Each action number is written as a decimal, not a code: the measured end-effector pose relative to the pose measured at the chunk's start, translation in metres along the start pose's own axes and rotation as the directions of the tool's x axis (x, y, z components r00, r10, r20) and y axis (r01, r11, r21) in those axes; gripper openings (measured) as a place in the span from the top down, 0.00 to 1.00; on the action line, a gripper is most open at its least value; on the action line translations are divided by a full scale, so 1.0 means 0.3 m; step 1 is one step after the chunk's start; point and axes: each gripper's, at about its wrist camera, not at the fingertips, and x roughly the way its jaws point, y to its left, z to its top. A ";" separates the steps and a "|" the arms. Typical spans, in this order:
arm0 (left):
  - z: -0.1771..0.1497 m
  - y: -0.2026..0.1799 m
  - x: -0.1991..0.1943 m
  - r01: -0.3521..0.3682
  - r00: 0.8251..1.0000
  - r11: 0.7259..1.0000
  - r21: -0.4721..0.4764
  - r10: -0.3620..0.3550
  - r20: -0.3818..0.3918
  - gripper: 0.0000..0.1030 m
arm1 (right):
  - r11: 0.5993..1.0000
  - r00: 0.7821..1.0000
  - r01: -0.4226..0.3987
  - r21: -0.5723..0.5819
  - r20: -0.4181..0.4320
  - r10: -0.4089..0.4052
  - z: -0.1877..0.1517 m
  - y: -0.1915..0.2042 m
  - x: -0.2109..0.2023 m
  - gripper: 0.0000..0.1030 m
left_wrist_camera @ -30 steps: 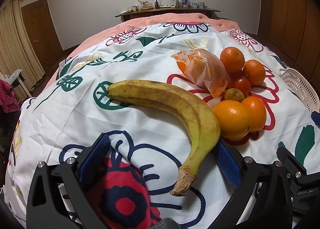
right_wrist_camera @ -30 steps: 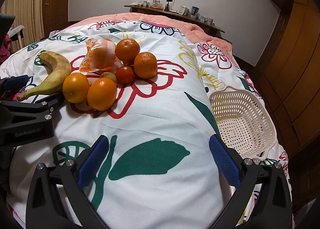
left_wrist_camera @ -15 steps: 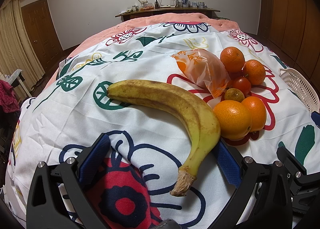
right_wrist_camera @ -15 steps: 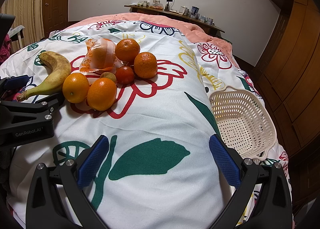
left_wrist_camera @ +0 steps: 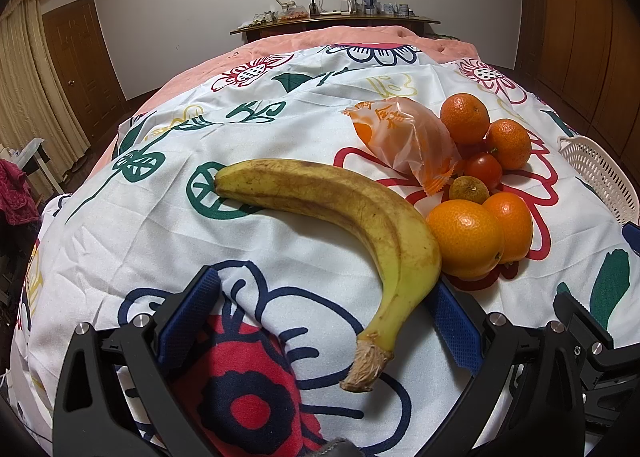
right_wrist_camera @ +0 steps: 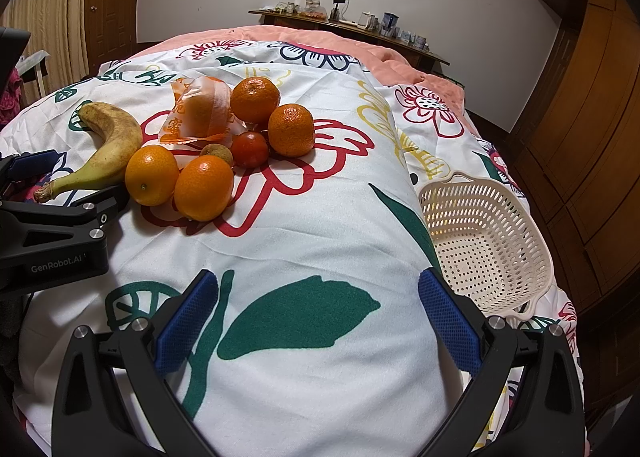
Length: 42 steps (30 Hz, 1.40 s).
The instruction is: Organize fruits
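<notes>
Two grippers, both mine, both spread wide with nothing between the pads. My left gripper (left_wrist_camera: 328, 309) sits low over the flowered cloth (left_wrist_camera: 120, 225), and the banana (left_wrist_camera: 344, 209) curves in from the left so that its stem end lies between my fingers, nearer the right pad; I cannot tell whether that pad touches the peel. Just beside the banana's bend rests a big orange (left_wrist_camera: 466, 243), with a second orange (left_wrist_camera: 512, 225) pressed against it. Behind them sit a small brownish-green fruit (left_wrist_camera: 469, 190), a red tomato (left_wrist_camera: 483, 170) and two darker tangerines (left_wrist_camera: 465, 119), plus one fruit wrapped in an orange-printed plastic bag (left_wrist_camera: 404, 141). My right gripper (right_wrist_camera: 318, 321) hovers over a bare stretch of cloth with a green leaf print, well apart from the pile. To its right the white perforated basket (right_wrist_camera: 516, 257) lies at the bed's edge, holding no fruit.
</notes>
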 end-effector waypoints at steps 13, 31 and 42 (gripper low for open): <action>0.001 -0.002 0.000 0.002 1.000 1.000 -0.002 -0.002 -0.001 0.02 | 0.998 0.993 -0.063 -0.028 -0.099 0.060 0.036 -0.021 0.008 0.05; 0.001 -0.001 0.000 0.004 1.000 1.000 -0.003 -0.004 -0.001 0.02 | 0.995 0.990 -0.100 -0.030 -0.105 0.096 0.039 -0.032 0.012 0.05; 0.002 -0.003 0.000 0.005 1.000 1.000 -0.004 -0.005 -0.001 0.02 | 0.994 0.989 -0.107 -0.036 -0.108 0.103 0.041 -0.032 0.012 0.05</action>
